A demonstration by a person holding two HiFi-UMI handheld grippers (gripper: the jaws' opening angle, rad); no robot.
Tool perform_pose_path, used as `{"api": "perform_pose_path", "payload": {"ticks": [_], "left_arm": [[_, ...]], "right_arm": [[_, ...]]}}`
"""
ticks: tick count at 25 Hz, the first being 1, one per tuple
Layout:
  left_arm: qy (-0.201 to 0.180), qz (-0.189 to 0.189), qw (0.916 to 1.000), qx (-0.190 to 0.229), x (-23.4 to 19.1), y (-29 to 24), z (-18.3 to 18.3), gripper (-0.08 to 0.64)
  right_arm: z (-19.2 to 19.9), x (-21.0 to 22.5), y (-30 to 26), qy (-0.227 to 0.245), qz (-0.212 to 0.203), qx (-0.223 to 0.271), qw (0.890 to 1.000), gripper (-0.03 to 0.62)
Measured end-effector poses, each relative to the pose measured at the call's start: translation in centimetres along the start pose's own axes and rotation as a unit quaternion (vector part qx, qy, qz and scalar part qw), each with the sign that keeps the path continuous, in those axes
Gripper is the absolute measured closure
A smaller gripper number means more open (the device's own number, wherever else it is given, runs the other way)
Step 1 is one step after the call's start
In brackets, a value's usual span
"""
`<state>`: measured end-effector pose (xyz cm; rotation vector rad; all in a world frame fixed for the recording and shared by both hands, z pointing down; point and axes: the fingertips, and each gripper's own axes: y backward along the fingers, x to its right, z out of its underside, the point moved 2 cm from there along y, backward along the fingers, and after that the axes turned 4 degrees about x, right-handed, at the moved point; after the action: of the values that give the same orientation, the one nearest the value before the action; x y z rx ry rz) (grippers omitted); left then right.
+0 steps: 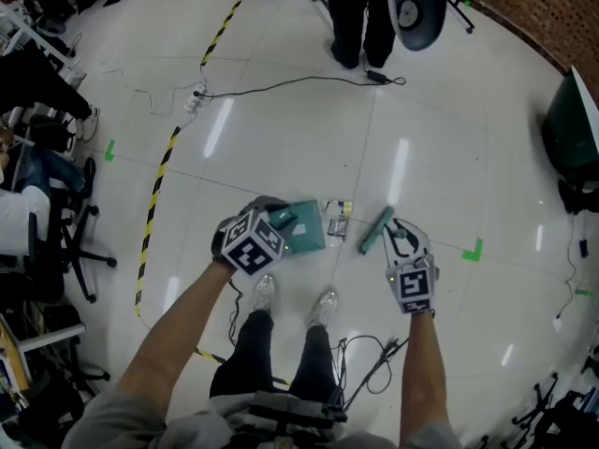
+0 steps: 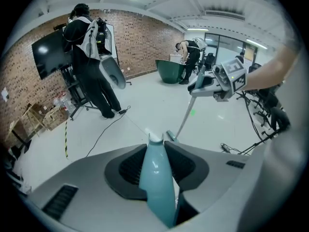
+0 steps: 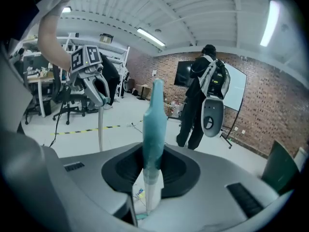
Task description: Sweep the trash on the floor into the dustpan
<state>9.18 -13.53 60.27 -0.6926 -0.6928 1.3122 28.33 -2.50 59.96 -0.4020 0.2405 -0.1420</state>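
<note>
White tiled floor (image 1: 309, 138), and a bystander in black (image 1: 360, 21) stands well back at the far edge. Down by the feet, the teal dustpan (image 1: 301, 229) sits on the tiles, and the left gripper (image 1: 271, 223) has its jaws partly closed, clamped on the pan's pale teal handle (image 2: 155, 178). The broom (image 1: 376, 231) is to the right, head on the floor, with the right gripper (image 1: 402, 237) pinched narrow on its teal handle (image 3: 154, 129). Between pan and broom lies the trash (image 1: 338, 219), a few small scraps.
</note>
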Motion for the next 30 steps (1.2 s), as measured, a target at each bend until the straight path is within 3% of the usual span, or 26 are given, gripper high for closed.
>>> {"api": "perform_pose_path", "payload": {"ticks": [4, 14, 25, 30], "left_arm": [[-0.011, -0.007, 0.9999, 0.001, 0.0, -0.5, -0.6, 0.451], [-0.003, 0.001, 1.0, -0.002, 0.8, -0.3, 0.0, 0.453], [0.015, 0.018, 0.9997, 0.0, 0.9, 0.7, 1.3, 0.451], [0.011, 0.014, 0.9998, 0.001, 0.4, 1.5, 2.6, 0.453]], "right_arm": [[0.0, -0.2, -0.6, -0.108, 0.043, 0.044, 0.992, 0.514], [-3.9, -2.5, -2.5, -0.212, 0.056, 0.089, 0.972, 0.511], [-8.8, -5.9, -4.2, -0.296, -0.031, 0.155, 0.942, 0.511], [-12.1, -6.5, -3.1, -0.268, -0.057, 0.174, 0.946, 0.517]]}}
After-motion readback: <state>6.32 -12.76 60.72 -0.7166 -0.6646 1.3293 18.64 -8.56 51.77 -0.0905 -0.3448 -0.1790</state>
